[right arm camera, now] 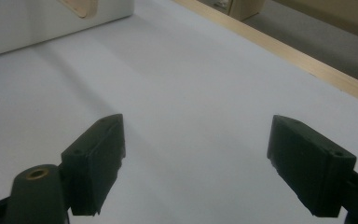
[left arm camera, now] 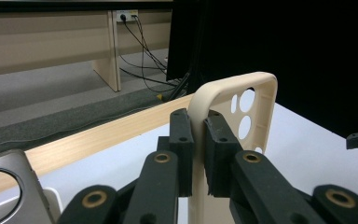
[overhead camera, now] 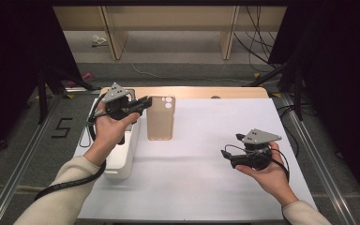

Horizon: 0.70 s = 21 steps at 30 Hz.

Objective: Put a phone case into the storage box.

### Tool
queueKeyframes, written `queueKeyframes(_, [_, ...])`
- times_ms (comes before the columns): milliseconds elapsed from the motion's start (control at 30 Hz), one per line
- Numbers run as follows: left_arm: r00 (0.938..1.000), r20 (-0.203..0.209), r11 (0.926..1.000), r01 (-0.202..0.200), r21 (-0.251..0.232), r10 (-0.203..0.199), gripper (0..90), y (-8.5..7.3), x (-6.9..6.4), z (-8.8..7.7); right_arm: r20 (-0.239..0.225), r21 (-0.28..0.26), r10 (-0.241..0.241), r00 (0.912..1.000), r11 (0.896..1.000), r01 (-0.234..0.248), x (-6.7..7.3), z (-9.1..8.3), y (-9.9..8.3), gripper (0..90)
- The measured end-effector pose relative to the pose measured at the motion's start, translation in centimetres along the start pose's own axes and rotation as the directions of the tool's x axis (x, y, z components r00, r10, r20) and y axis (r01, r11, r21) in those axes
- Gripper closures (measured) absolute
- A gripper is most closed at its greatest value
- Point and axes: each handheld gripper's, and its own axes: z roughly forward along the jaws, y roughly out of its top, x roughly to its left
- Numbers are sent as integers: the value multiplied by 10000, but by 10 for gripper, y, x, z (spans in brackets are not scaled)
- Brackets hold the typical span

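Your two forearms come in at the near edge of the high view, one gripper in each hand. Your left gripper (overhead camera: 146, 102) sits at the far left of the white-covered worktop (overhead camera: 201, 187), just past a white box-shaped holder (overhead camera: 122, 161) that stands along the worktop's left edge. Its black jaws are pinched tight on the side rim of a beige plastic phone case (overhead camera: 160, 118), near the end with the round camera cut-outs. In the left gripper view that rim (left arm camera: 200, 100) runs straight up between the two pads (left arm camera: 182, 140), which press it from both sides, and the case stands on edge there, open side toward the right. From the high view the case lies just right of the white holder, its long side running near to far; you cannot tell whether it touches the worktop. A silver-grey phone case (left arm camera: 9, 186) with a large round opening shows at the lower left of the left gripper view.

Your right gripper (overhead camera: 229, 150) hangs over the near right part of the worktop, well apart from the beige case. Its jaws stand wide apart with nothing between them but the bare white surface.
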Motion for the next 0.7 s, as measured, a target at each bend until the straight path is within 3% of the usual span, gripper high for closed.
queueKeyframes(700, [9996, -278, 9999, -32, -116, 29, 828, 3, 17, -14, 10, -81, 195, 9998, 9998, -195, -1, -3, -3, 195])
